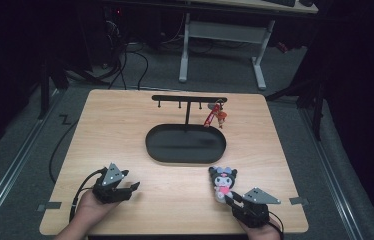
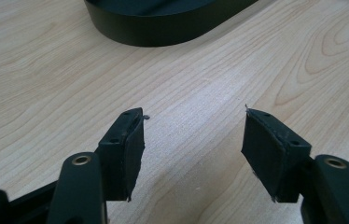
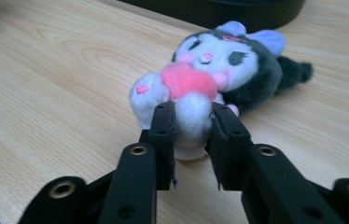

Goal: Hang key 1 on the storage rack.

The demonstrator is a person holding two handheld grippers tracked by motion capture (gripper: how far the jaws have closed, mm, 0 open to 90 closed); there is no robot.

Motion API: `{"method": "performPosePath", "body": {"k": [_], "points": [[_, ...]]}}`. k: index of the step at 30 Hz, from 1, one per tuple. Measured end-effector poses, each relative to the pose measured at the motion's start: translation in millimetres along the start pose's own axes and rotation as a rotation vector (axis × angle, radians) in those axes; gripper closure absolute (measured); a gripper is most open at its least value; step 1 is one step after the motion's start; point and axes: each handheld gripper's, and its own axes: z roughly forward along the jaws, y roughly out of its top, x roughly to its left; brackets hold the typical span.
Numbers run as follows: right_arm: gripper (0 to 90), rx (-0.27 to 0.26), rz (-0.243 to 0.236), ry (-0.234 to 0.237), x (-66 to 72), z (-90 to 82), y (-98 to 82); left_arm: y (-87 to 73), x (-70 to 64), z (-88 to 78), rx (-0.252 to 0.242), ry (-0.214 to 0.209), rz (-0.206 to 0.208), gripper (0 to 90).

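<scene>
Right gripper [image 3: 192,122] clamped on the white lower body of a small black-and-white plush doll with a pink heart on its chest [image 3: 210,79], lying on its back on the pale wooden tabletop [image 3: 46,84] near the front right edge, just short of the black oval metal tray [image 1: 185,143]. From the high view, plush doll [image 1: 223,182] seen face up, head toward the tray, feet end tucked into the gripper [image 1: 229,198] and covered by it; hand behind cut off by the bottom edge. In the right gripper view, only a dark strip of the tray's wall visible at the top, doll's far ear and tail soft with blur. Left gripper [image 2: 193,135] spread wide with nothing between the pads, hovering or resting over bare wood at the front left; contact with the tabletop not possible to tell. Same gripper [image 1: 131,187] in the high view partly masked by its grey three-cornered plate. Behind the tray, a black T-shaped hanger stand with small hooks [image 1: 189,99], a red strap with a small figure charm [image 1: 216,115] dangling from its right end; charm too small to make out. Room beyond the tabletop dark, details lost.
</scene>
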Motion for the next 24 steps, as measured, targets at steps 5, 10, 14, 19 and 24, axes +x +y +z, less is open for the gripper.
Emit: {"method": "performPosePath", "body": {"k": [5, 10, 14, 19, 24], "points": [[62.6, 0.007, 0.015, -0.044, -5.8, -4.6, -2.6, -0.4, -0.2, -0.3, 0.001, -0.007, 0.002, 39.1], [62.8, 0.009, 0.043, -0.075, -12.1, -10.6, -6.0, -0.6, -0.3, -0.4, 0.000, -0.010, 0.005, 39.1], [58.6, -0.002, 0.046, -0.067, -11.1, -11.9, -4.9, -0.5, 0.1, -0.8, -0.004, -0.008, 0.000, 39.1], [52.4, 0.020, 0.064, -0.073, -10.0, -13.5, -7.2, -0.7, 0.5, -0.7, -0.003, -0.006, 0.000, 39.1], [47.2, 0.054, 0.091, -0.102, -15.2, -18.7, -14.4, -1.0, 0.8, -0.3, 0.001, -0.009, 0.000, 39.0]]}}
